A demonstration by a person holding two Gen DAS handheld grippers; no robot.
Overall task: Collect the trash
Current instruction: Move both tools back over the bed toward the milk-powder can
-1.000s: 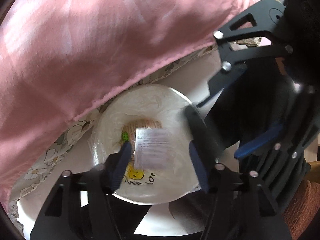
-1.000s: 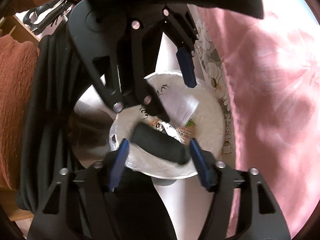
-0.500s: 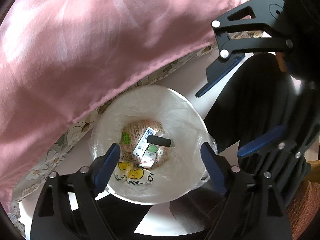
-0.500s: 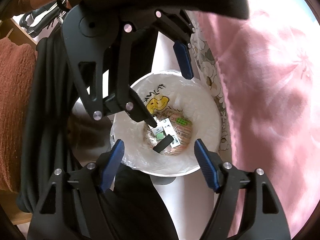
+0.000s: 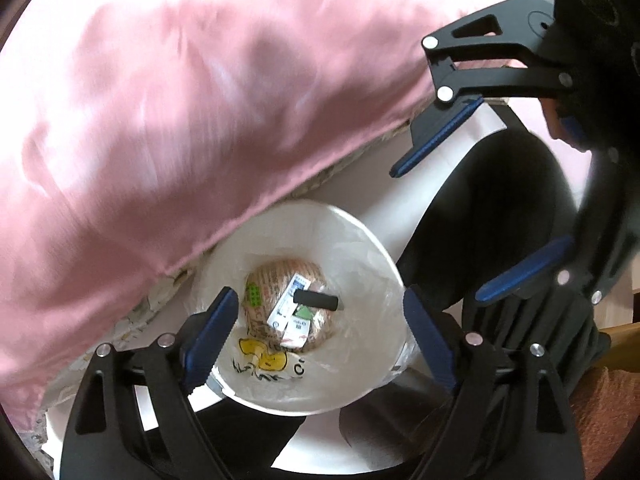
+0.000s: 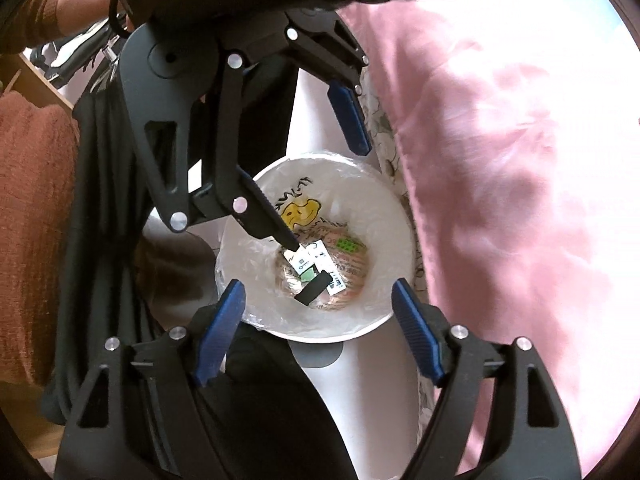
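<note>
A white bin (image 5: 372,240) with a clear liner stands on the floor beside the bed. At its bottom lie a black cylinder (image 5: 316,300), white packets (image 5: 290,306) and a printed snack wrapper (image 5: 272,276). My left gripper (image 5: 319,294) hangs open above the bin, nothing between its fingers. My right gripper (image 6: 318,284) hovers over the same bin (image 6: 386,216), its jaws opening and empty. The black cylinder (image 6: 314,290) and white packets (image 6: 316,258) lie far below it. Each gripper appears in the other's view: the right gripper (image 5: 436,236) and the left gripper (image 6: 330,200).
A pink blanket (image 5: 180,120) (image 6: 500,160) overhangs the bin's rim on one side, with a floral sheet (image 5: 132,320) under it. A person's dark trouser legs (image 5: 500,208) (image 6: 100,240) stand on the other side. Rust-coloured fabric (image 6: 28,200) lies at the edge.
The left gripper let go of a white packet and the right gripper let go of the black cylinder; both now lie in the bin. Both grippers opened wider and rose.
</note>
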